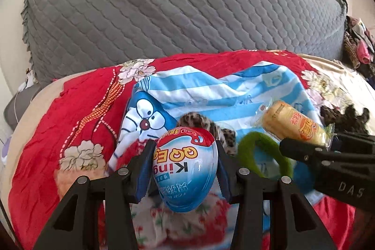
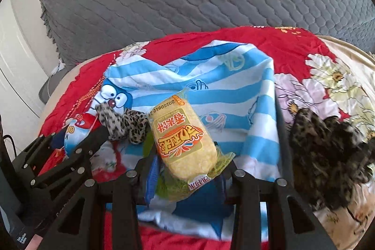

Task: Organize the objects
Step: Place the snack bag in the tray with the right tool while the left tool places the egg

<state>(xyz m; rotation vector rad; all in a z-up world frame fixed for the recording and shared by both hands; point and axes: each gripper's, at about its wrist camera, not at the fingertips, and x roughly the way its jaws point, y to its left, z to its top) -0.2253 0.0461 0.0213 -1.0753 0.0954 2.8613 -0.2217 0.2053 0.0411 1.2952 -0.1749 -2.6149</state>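
Left gripper (image 1: 185,168) level, clamping toy egg (image 1: 186,166) above floral red sheet (image 1: 77,109). Right gripper (image 2: 187,176) beside it on the right, pinching snack packet (image 2: 185,139) by its near end. Beyond: green ring (image 1: 262,151), leopard scrunchie (image 2: 126,123), striped blue cloth (image 2: 222,86), grey quilt (image 1: 164,4) far.

The green ring (image 1: 262,154) lay partly hidden behind the right gripper (image 1: 304,151) and the toy egg (image 1: 186,168). Right of the ring, a leopard-print cloth (image 2: 328,156) was blurred. In the right wrist view, the snack packet (image 2: 185,144) covered most of the ring.
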